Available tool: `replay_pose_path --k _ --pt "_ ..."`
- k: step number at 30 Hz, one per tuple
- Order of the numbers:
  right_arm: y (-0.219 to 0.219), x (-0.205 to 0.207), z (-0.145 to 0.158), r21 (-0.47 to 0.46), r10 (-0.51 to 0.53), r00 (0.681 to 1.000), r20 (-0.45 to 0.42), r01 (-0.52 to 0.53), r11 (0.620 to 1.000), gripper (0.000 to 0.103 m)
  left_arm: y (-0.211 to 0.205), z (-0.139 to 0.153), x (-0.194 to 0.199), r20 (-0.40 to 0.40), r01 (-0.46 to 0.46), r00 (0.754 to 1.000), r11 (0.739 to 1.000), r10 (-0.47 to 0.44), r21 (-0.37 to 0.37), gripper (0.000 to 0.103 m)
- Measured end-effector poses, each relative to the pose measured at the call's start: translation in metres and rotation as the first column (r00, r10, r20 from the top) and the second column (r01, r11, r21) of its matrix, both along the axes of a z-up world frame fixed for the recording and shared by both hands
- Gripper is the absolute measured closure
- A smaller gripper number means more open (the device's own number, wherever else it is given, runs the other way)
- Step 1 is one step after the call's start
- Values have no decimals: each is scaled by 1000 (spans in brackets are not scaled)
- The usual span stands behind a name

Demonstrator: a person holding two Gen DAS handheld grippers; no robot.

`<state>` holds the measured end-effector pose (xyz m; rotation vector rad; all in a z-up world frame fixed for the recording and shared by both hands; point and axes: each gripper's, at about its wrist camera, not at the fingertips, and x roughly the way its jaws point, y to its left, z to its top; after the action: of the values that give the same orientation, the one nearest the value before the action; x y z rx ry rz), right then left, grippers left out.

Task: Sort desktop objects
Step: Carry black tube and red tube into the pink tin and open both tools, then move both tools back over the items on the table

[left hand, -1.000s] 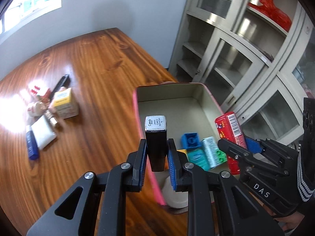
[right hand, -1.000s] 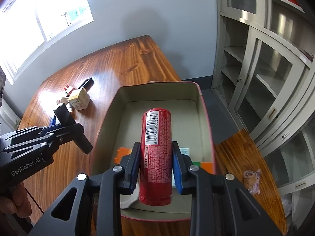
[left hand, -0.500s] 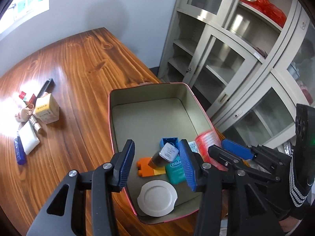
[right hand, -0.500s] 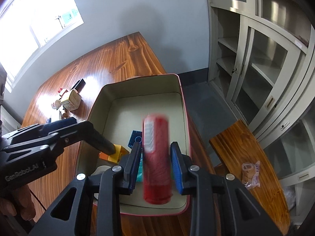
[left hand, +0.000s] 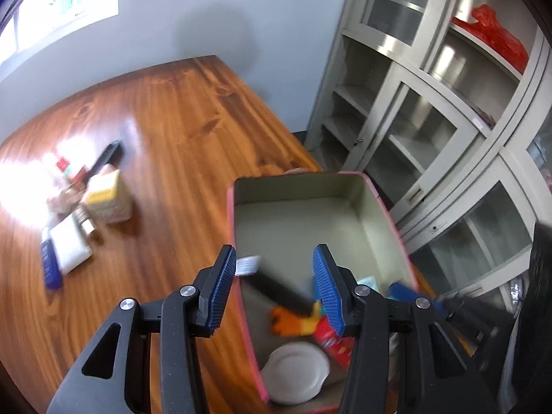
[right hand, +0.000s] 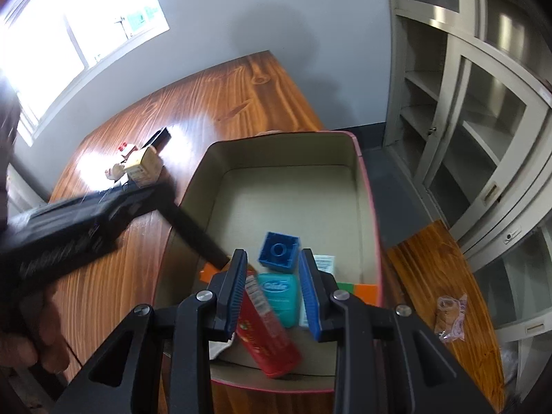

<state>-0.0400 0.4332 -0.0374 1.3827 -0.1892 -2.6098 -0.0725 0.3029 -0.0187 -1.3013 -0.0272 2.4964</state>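
Hovering both grippers over the pink tin (right hand: 374, 241), jaws parted and empty; remaining pile, yellow carton (left hand: 107, 196), lies ten o'clock of left gripper (left hand: 276, 289), nearer than right gripper (right hand: 274, 289).

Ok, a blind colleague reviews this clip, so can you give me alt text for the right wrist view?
The open right gripper hangs over a pink-rimmed box on a wooden table; a red can lies inside, beside a teal packet and a blue block. The left gripper reaches in from the left.
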Motion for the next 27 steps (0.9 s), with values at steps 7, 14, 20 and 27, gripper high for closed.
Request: replay_pose_path --k 7,14,20,27 --pt "-11 1 4 14 30 999 -9 -30 999 68 4 13 15 -50 43 998 999 -43 -17 52" --pt "-25 1 3 -3 61 998 -6 -61 998 68 -35 7 22 1 -85 996 996 85 -14 52" --pt "-50 0 1 -24 109 994 -1 -109 994 53 -75 4 35 17 -188 982 982 188 -34 42" --pt "-87 -4 5 -18 177 984 -15 -177 984 53 -126 3 38 34 -295 955 955 296 -32 42"
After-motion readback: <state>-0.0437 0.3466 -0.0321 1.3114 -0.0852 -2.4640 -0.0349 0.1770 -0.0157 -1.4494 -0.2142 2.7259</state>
